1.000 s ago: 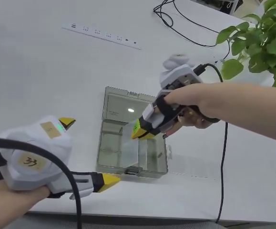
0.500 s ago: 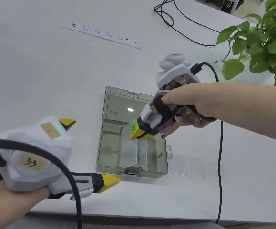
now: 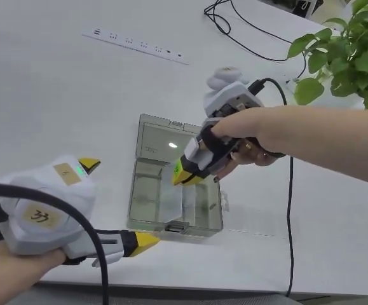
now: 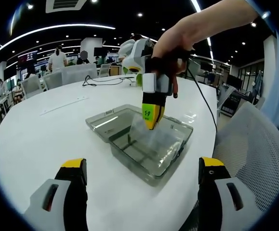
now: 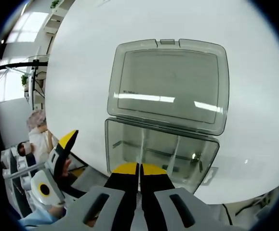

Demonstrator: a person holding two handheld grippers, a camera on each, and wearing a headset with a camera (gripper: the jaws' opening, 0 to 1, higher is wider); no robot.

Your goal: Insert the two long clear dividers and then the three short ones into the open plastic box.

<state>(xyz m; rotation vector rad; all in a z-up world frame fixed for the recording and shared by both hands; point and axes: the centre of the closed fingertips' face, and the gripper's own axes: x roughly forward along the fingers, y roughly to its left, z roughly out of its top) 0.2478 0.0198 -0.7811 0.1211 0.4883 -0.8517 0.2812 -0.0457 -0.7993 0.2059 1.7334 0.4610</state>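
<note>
With right gripper (image 3: 185,175) pinched tight on a clear divider (image 4: 146,137), probably a short one, hanging into the open plastic box (image 3: 171,230) near the table (image 3: 56,95) edge, and left gripper (image 3: 117,202) spread wide and idle alongside, align divider with its slots, press down, then release.

Right gripper (image 3: 182,178) over box (image 3: 131,213) mouth, seemingly

Bright, even overhead light; soft glare on the box lid (image 5: 170,85); fisheye-bent edges, perhaps slightly blurred.
</note>
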